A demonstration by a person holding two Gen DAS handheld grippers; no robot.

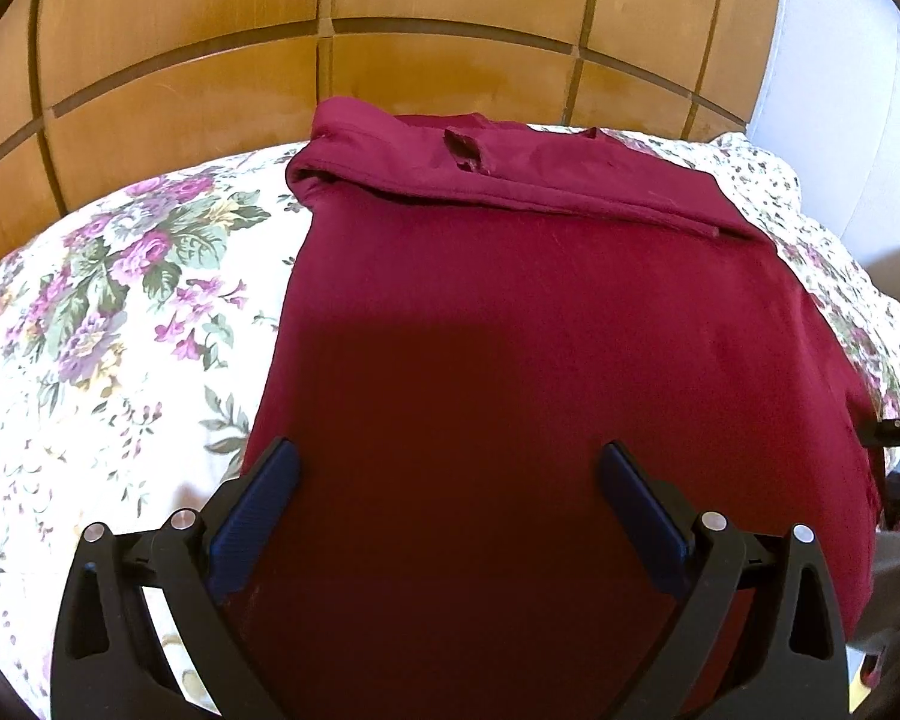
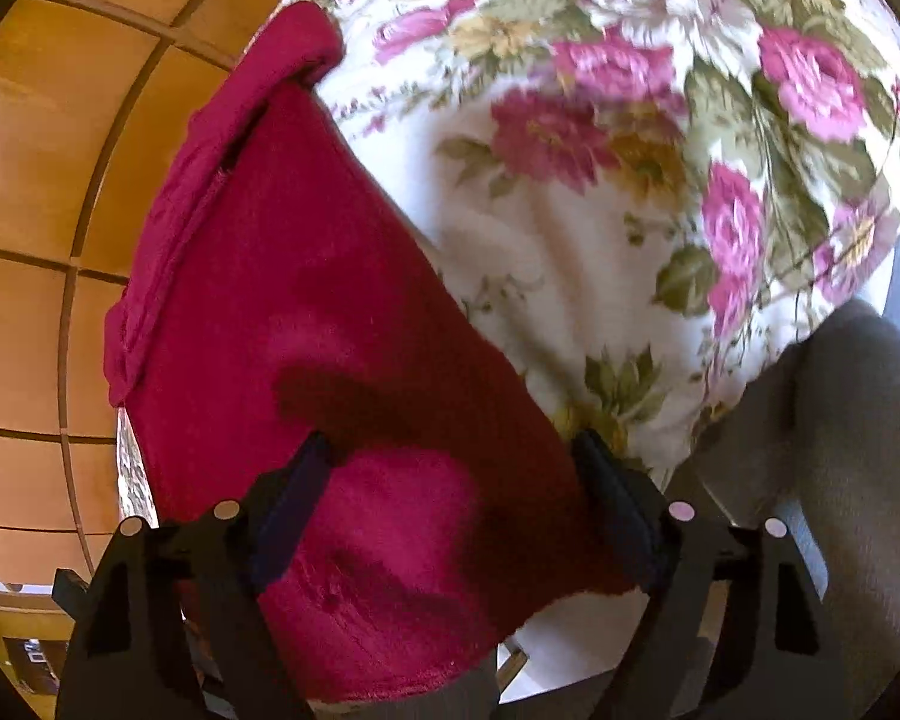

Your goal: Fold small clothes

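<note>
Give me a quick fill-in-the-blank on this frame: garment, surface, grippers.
1. The garment spread out is dark ____ in colour.
2. It lies on a cloth printed with a ____ pattern.
3. Under the cloth's far edge, the floor is laid with orange-brown ____.
4. The left gripper and right gripper both have their jaws ____ over the fabric.

Missing words: red; floral; tiles; open

I see a matt, slightly fuzzy dark-red cloth garment (image 1: pixel 510 324) on a floral printed cotton-like bedcover (image 1: pixel 108 312); behind the garment, smooth semi-gloss wooden panels (image 1: pixel 180 18).
</note>
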